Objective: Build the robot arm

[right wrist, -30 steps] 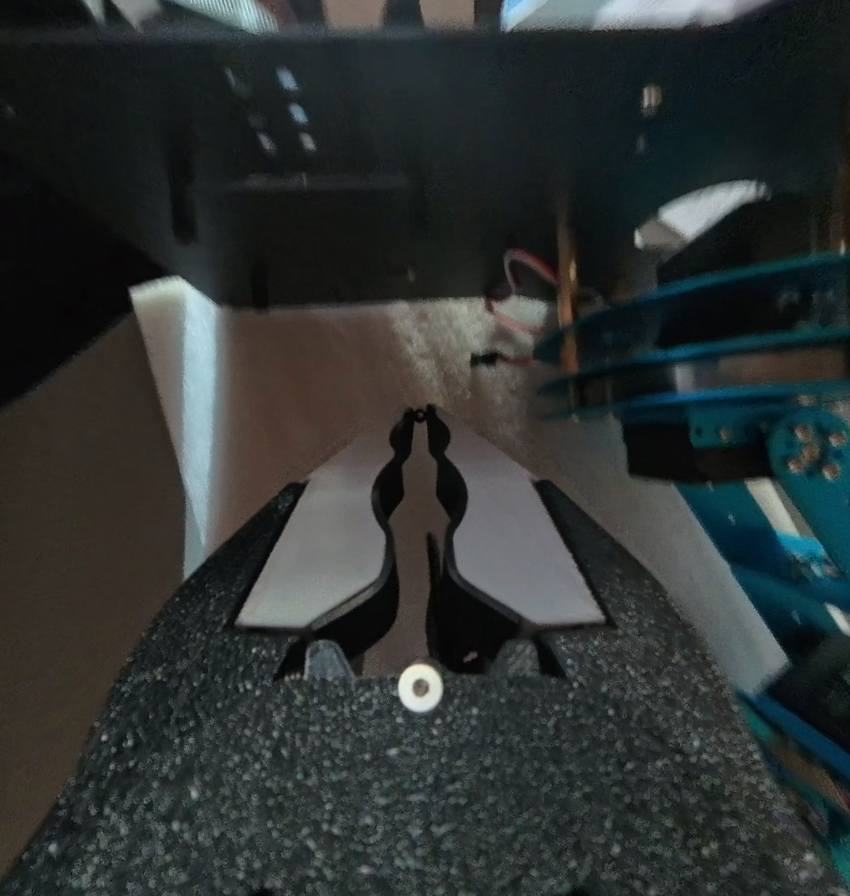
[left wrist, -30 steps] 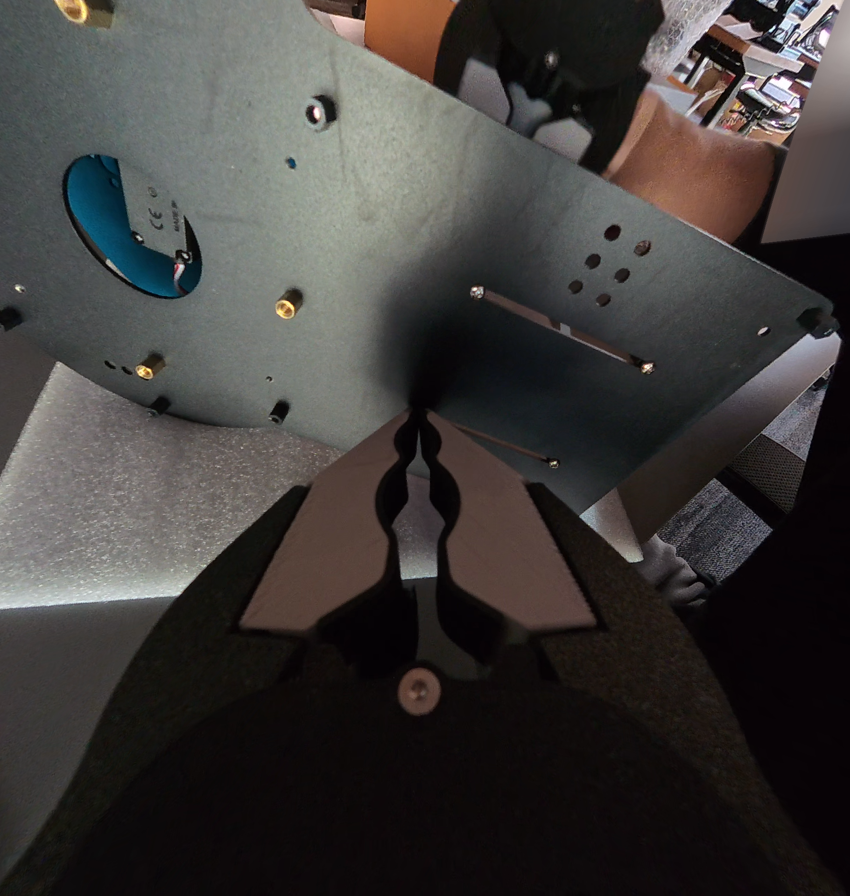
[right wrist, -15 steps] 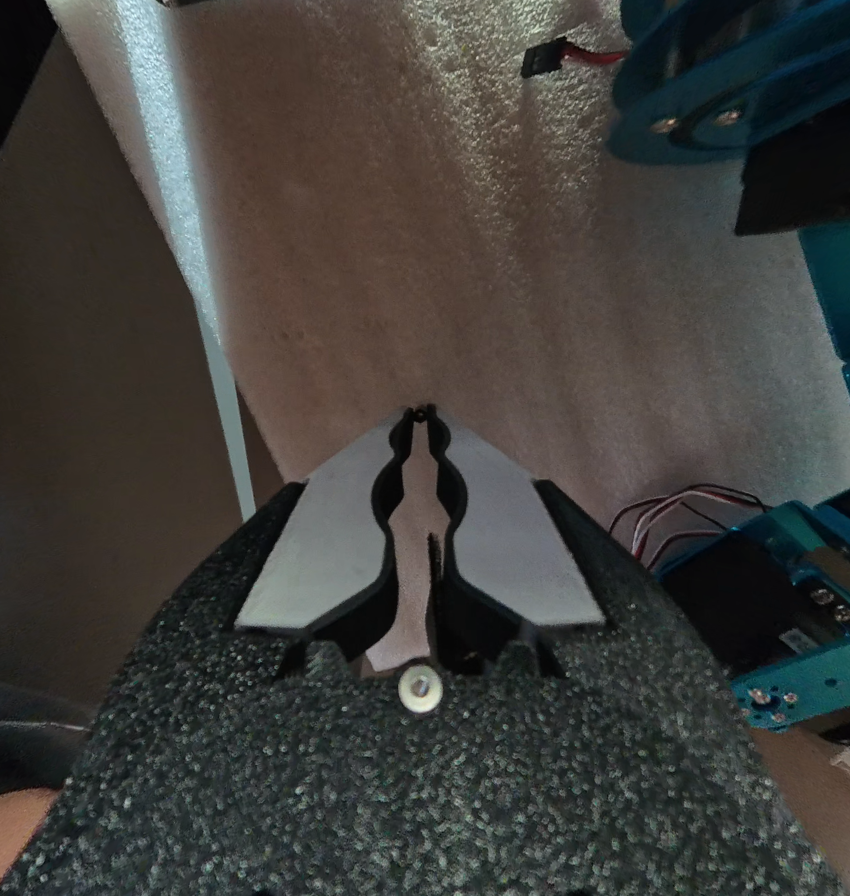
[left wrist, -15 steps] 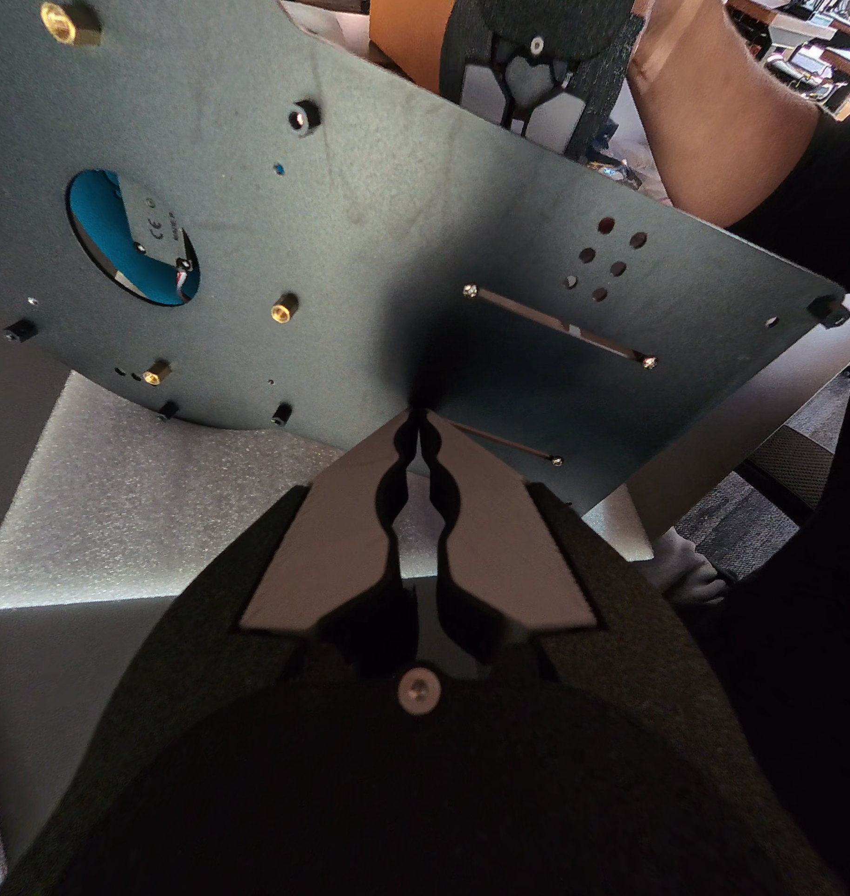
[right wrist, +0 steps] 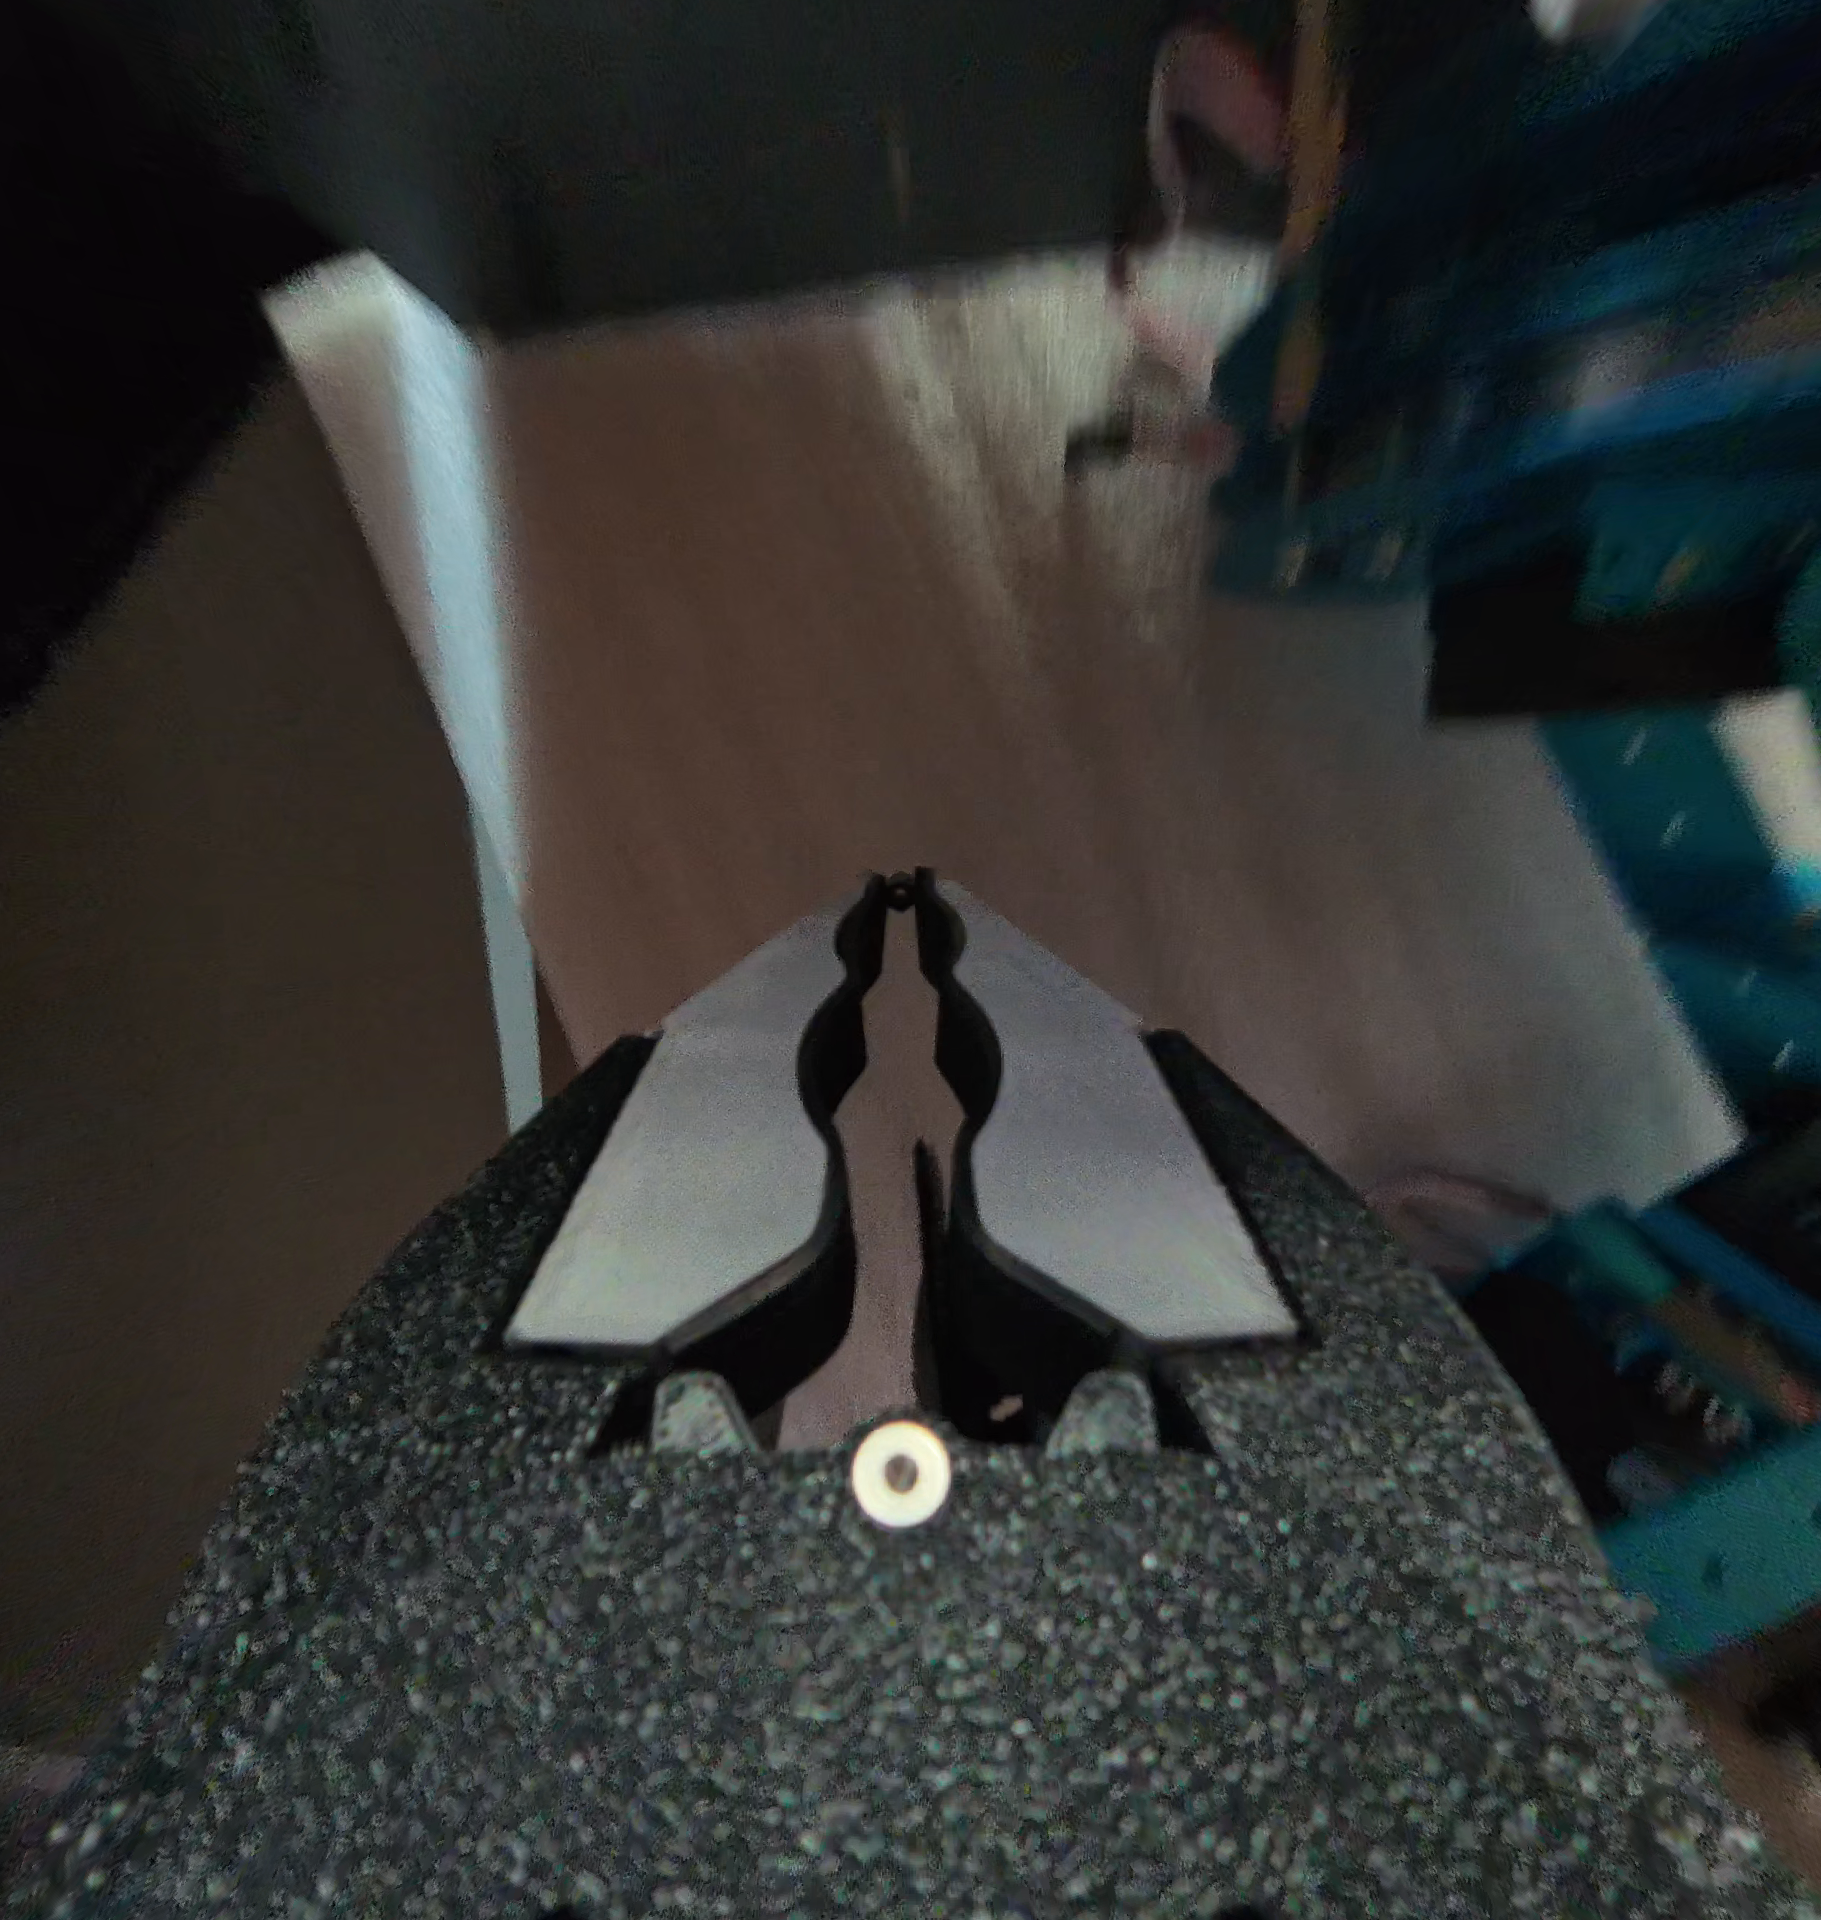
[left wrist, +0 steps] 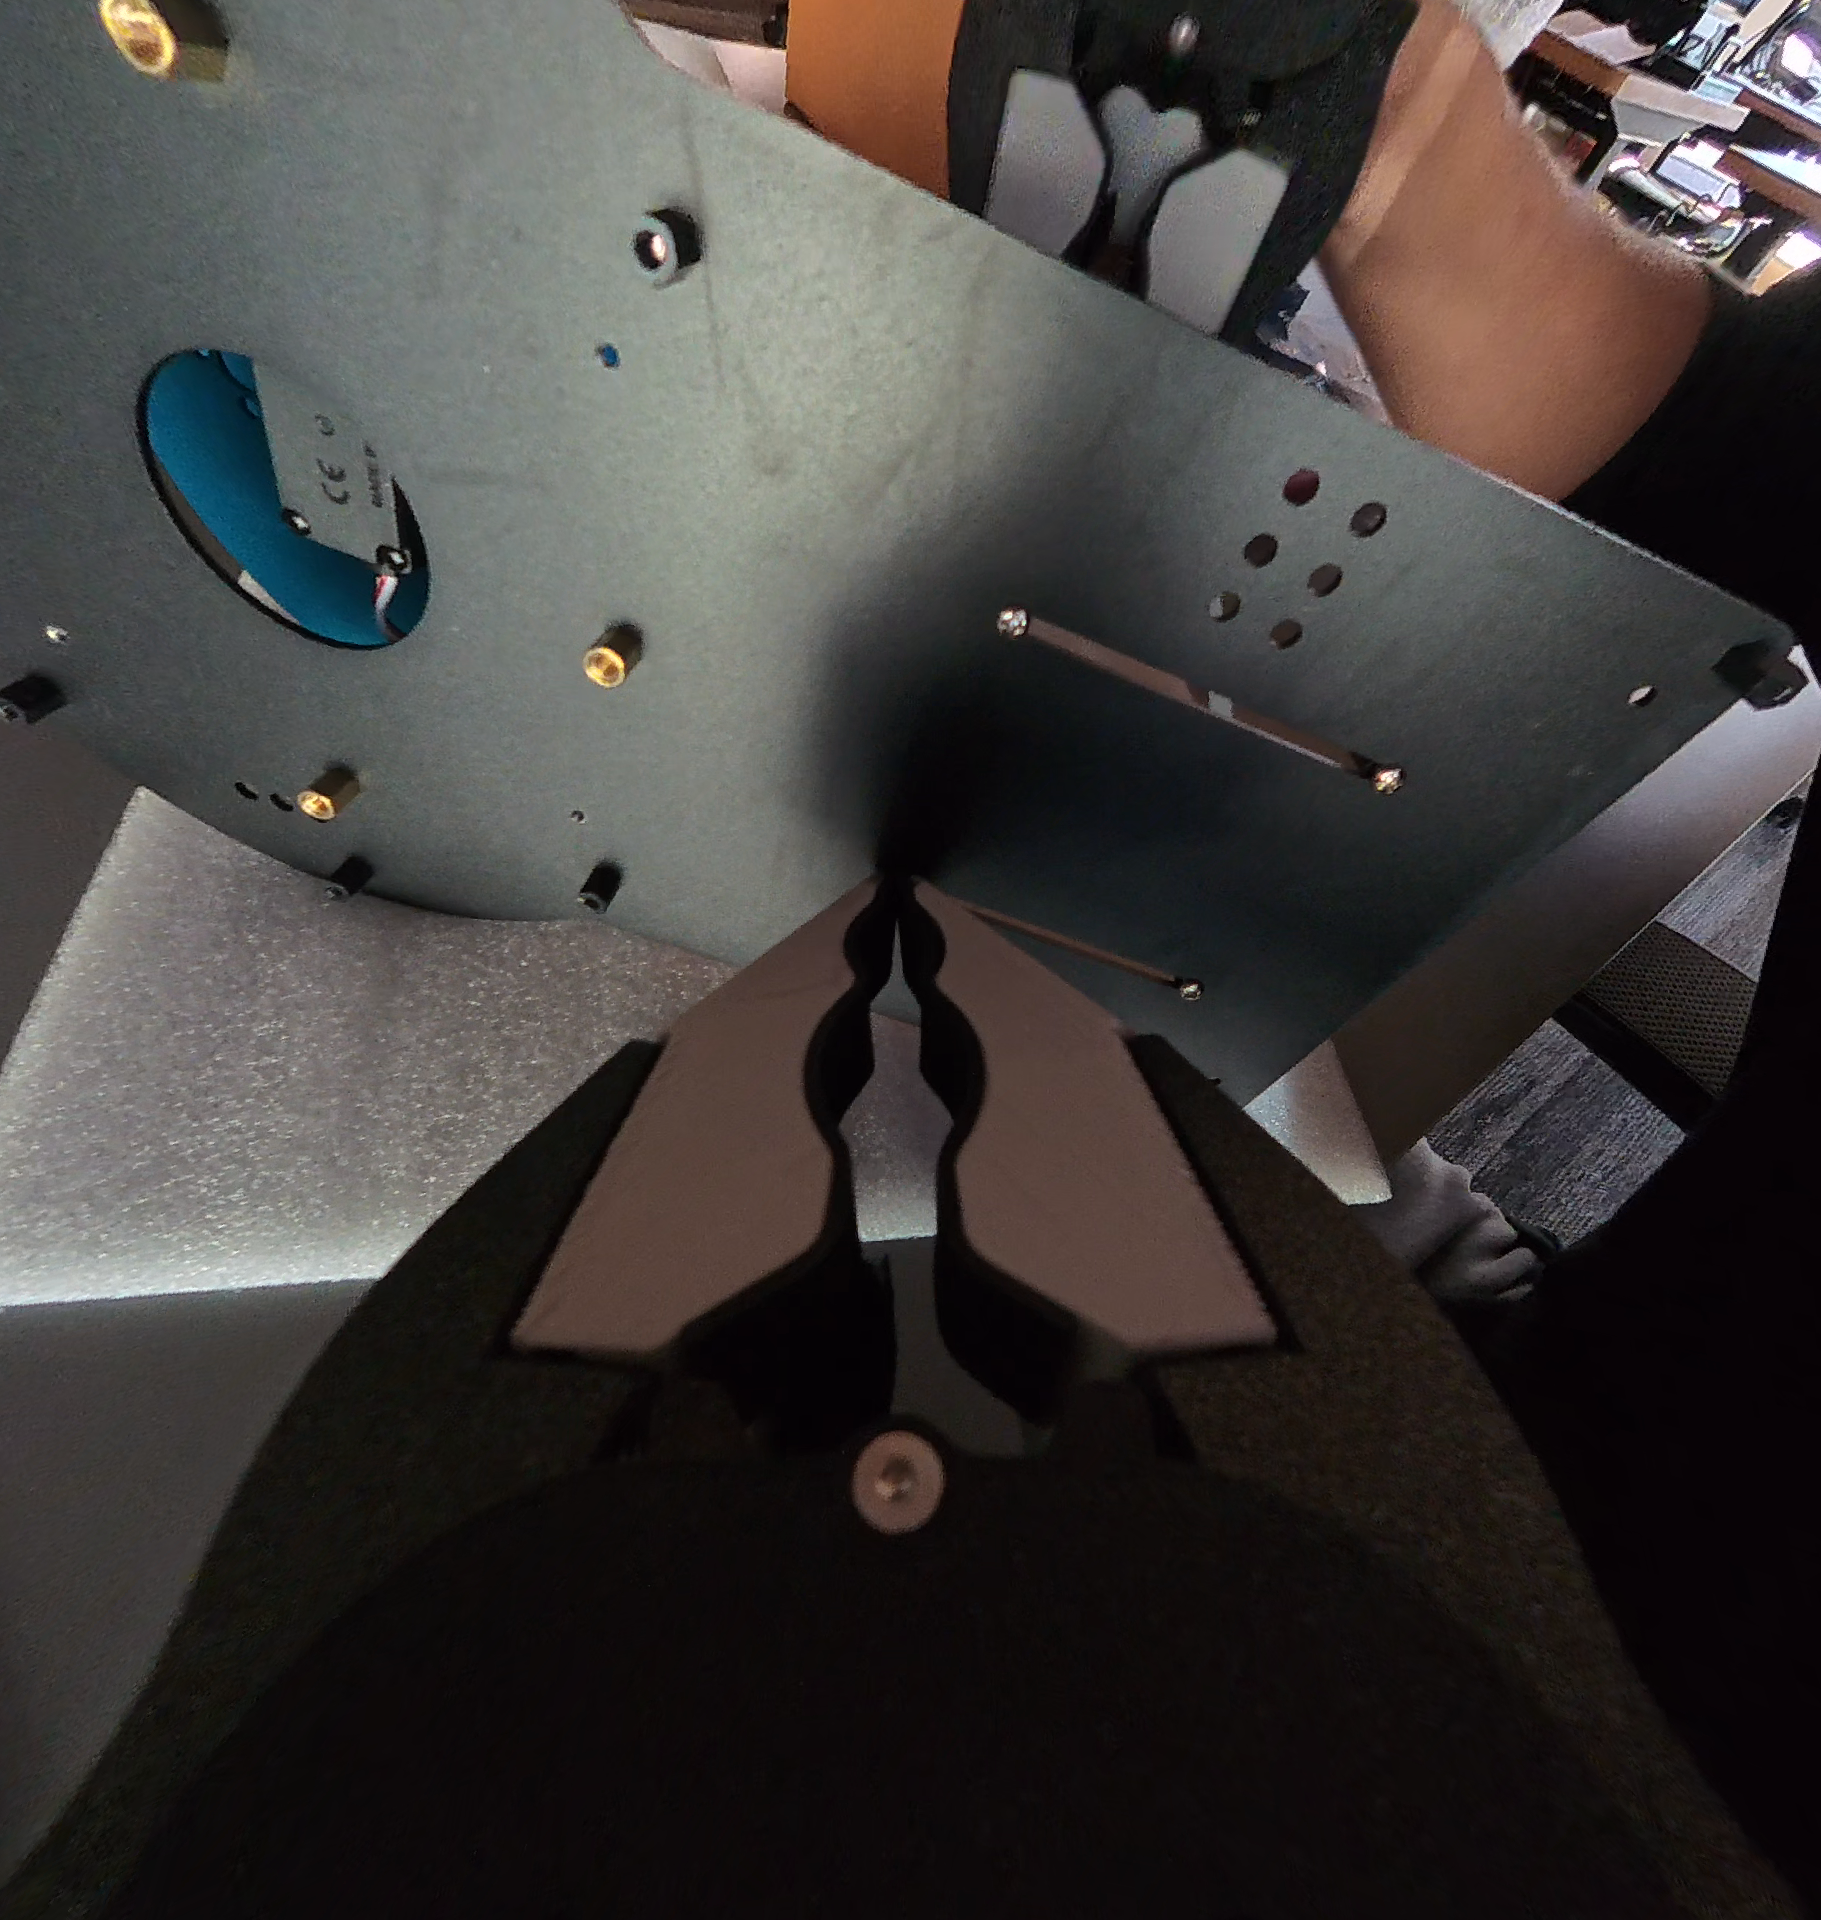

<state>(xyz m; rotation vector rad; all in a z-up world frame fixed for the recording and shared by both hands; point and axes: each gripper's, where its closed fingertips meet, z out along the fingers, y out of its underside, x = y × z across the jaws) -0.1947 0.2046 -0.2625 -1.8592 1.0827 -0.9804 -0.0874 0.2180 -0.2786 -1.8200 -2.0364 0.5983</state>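
My left gripper (left wrist: pixel 898 883) is shut on the lower edge of a dark grey metal plate (left wrist: pixel 781 468) and holds it tilted above a white foam sheet (left wrist: pixel 262 1091). The plate has brass standoffs (left wrist: pixel 605 665), small holes, slots and a round opening with a blue part (left wrist: pixel 231 468) behind it. My right gripper (right wrist: pixel 898 883) is shut on a tiny black part (right wrist: pixel 898 881) pinched at its tips. It hangs over the foam sheet (right wrist: pixel 833 623), beside a blurred blue metal assembly (right wrist: pixel 1612 520). The right gripper also shows behind the plate's top edge (left wrist: pixel 1134 239).
A person's forearm (left wrist: pixel 1508 312) reaches in at the upper right behind the plate. Desks and screens (left wrist: pixel 1716 94) stand far back. A dark carpeted floor (left wrist: pixel 1571 1101) shows lower right. The dark plate (right wrist: pixel 781 156) fills the top of the right wrist view. The left gripper's tips are roughly 12 cm from the right gripper's.
The right gripper has swung up from facing down at the foam and now moves fast, blurring its view. The left gripper and the plate have barely moved.
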